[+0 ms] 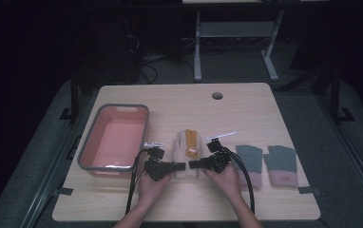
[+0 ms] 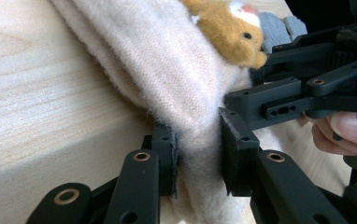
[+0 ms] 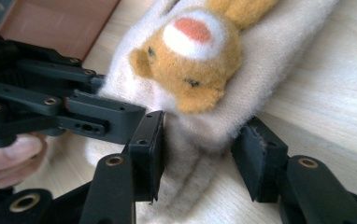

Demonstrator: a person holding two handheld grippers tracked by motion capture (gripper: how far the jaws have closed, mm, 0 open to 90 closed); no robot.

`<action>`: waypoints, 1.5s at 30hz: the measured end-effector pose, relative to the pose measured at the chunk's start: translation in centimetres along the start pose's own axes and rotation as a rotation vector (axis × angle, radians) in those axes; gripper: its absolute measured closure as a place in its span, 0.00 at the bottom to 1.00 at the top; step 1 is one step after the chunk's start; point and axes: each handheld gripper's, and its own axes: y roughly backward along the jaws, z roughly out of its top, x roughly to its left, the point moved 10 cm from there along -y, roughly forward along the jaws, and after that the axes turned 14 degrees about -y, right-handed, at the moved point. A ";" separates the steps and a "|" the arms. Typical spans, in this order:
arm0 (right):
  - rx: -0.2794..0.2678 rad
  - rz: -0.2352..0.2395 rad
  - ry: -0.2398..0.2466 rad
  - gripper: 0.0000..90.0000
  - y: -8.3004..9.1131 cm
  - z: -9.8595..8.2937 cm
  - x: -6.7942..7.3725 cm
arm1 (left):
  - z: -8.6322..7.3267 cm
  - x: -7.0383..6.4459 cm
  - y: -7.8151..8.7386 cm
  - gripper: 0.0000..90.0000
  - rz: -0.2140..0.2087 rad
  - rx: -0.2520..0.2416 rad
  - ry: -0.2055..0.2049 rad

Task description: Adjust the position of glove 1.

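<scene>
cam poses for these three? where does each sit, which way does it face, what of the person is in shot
High view: above the person's side, facing forward and down on the table; forearms, both hands.
Left gripper view: on the left claw, facing along its jaws, which pinch the cream mitten; other hand's fingers.
Right gripper view: on the right claw, jaws straddling the mitten; other hand's fingers.
Shared: mitten with its orange animal face.

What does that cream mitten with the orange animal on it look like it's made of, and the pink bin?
The cream mitten looks like soft knitted wool or fleece: matte, with a fuzzy nap and loose fibres at its edges. The orange animal on it seems plush, short pile with small dark eyes. The pink bin looks like moulded plastic, smooth with a slight sheen and a grey rim; plastic is a guess from its look.
</scene>
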 end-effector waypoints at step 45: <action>-0.093 0.038 0.142 0.84 4.9 3.3 6.2 | 6.0 -2.1 5.1 0.78 -0.052 -0.105 -0.070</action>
